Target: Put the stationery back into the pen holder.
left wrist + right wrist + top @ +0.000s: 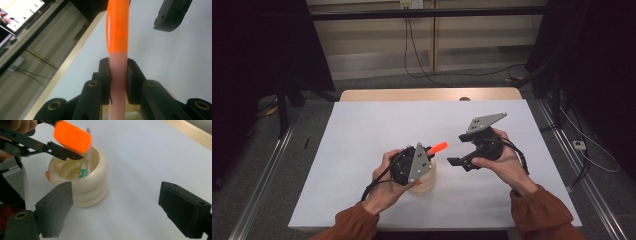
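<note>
My left gripper [428, 150] is shut on a marker [438, 147] with a pale pink barrel and an orange cap, held above a cream ribbed cup [426, 184]. In the left gripper view both pads clamp the marker's barrel [118, 37], and the cap points away. My right gripper [459, 149] stands open to the right of the marker with nothing between its fingers. From the right gripper view the orange cap [72, 137] hangs over the cup [92, 187], which holds a thin clear pen [88, 145] and a green-tipped item [83, 173].
A white sheet [362, 145] covers the table, with a wooden edge [427, 94] at the far side. Dark stands and cables lie on the floor beyond and at both sides.
</note>
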Demonstrator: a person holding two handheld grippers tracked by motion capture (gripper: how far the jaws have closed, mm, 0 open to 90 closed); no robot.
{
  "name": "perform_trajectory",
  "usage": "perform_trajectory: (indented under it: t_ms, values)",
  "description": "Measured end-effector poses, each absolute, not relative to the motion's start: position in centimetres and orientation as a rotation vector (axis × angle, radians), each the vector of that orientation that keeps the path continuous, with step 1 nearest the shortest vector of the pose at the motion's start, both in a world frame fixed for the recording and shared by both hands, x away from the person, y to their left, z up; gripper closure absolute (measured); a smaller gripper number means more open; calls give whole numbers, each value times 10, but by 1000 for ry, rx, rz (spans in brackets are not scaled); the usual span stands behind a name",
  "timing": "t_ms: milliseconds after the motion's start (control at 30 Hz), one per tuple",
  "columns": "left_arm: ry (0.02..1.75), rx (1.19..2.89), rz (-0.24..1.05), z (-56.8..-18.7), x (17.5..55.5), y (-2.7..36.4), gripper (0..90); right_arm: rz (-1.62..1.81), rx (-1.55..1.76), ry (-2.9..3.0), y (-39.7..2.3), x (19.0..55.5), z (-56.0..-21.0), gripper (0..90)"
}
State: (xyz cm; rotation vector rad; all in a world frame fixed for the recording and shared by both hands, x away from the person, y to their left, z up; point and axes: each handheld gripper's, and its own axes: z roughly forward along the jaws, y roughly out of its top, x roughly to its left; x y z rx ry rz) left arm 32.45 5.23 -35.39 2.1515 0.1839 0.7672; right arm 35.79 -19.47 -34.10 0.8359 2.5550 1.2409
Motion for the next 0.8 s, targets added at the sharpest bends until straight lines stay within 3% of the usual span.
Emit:
perform_trajectory:
  t_ms: [367, 800]
  values:
    - [362, 2008, 462, -356, 338, 69, 774, 1225, 921, 2454, -205, 352, -356, 94]
    - [472, 1906, 331, -353, 344, 80, 774, 1231, 1037, 2350, -224, 332, -380, 93]
